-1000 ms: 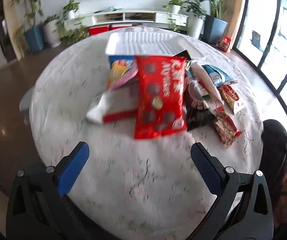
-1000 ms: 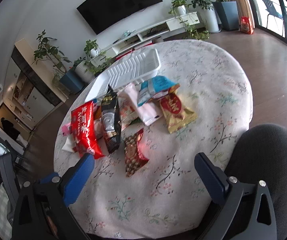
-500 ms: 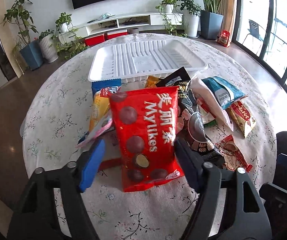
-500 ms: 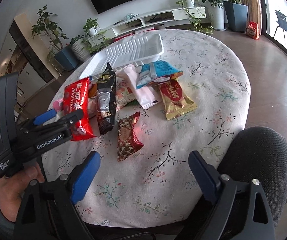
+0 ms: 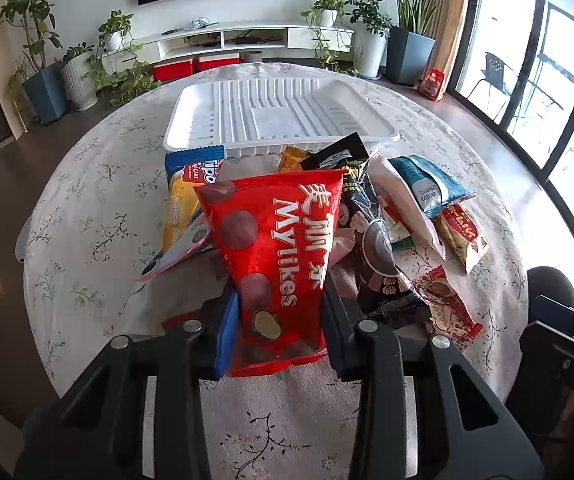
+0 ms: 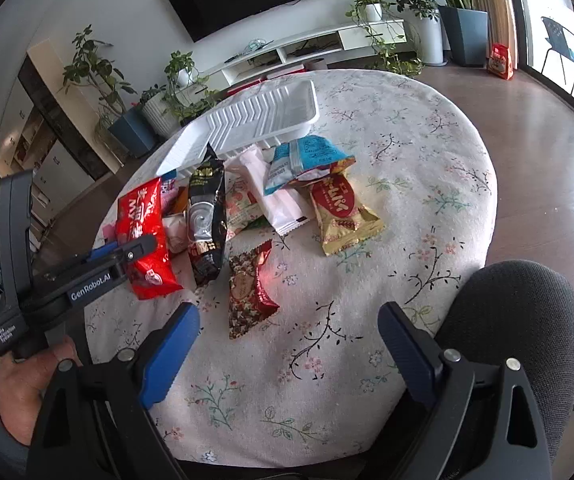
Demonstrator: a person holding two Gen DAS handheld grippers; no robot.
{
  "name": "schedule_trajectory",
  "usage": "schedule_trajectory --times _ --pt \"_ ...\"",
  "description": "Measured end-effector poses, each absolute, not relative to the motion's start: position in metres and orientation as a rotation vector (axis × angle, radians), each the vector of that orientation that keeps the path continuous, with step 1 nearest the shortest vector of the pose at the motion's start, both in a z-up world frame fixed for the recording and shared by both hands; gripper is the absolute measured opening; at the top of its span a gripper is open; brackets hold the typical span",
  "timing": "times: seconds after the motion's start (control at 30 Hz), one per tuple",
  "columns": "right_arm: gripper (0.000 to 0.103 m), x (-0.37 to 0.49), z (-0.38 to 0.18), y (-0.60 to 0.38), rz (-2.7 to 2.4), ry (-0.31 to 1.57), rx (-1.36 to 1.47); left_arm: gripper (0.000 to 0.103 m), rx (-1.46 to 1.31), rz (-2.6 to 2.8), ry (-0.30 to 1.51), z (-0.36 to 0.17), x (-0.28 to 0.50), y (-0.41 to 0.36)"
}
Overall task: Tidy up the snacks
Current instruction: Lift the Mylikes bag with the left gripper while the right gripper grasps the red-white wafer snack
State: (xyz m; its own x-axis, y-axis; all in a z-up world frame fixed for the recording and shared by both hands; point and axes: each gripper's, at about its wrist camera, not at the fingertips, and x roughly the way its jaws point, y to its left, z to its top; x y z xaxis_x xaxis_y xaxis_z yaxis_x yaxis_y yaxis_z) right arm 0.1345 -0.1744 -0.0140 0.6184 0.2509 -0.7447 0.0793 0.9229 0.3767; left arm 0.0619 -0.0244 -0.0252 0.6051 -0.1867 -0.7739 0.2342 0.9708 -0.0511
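Observation:
My left gripper (image 5: 281, 332) is shut on the lower end of a red Mylikes bag (image 5: 275, 248), which bulges between the blue pads. The bag also shows in the right wrist view (image 6: 143, 228), with the left gripper (image 6: 127, 258) clamped on it. A white ribbed tray (image 5: 283, 114) stands empty at the far side of the table; it also shows in the right wrist view (image 6: 255, 120). My right gripper (image 6: 287, 344) is open and empty above the table's near edge, just short of a dark red patterned packet (image 6: 249, 292).
Several snack packets lie in a pile before the tray: a black bag (image 6: 205, 216), a teal packet (image 6: 303, 160), a gold and red packet (image 6: 339, 212), a white packet (image 6: 279, 204) and a blue cake packet (image 5: 191, 196). A dark grey chair back (image 6: 515, 332) stands at the near right.
My left gripper moved forward over the pile and closed on the red Mylikes bag. My right gripper stayed open and shifted a little closer to the table.

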Motion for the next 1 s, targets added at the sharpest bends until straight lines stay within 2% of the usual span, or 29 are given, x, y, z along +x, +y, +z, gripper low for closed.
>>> schedule_trajectory --times 0.13,0.3,0.5,0.63,0.87,1.0 --pt "0.093 0.139 -0.014 -0.178 0.085 0.896 0.425 0.034 0.037 -0.28 0.88 -0.02 0.045 -0.018" --pt "0.088 0.15 -0.007 -0.163 0.083 0.886 0.298 0.034 -0.027 -0.327 0.904 -0.018 0.019 -0.001" --pt "0.085 0.173 -0.016 -0.137 0.103 0.963 0.172 0.033 -0.12 -0.368 0.936 -0.026 0.001 0.019" --pt "0.073 0.182 -0.031 -0.122 0.112 1.052 0.085 0.033 -0.127 -0.393 0.937 -0.023 -0.003 0.022" --pt "0.068 0.183 -0.039 -0.109 0.106 1.074 -0.007 0.033 -0.171 -0.414 0.97 -0.035 -0.004 0.028" --pt "0.058 0.189 -0.046 -0.101 0.136 1.101 -0.047 0.033 -0.168 -0.415 0.98 -0.04 -0.002 0.027"
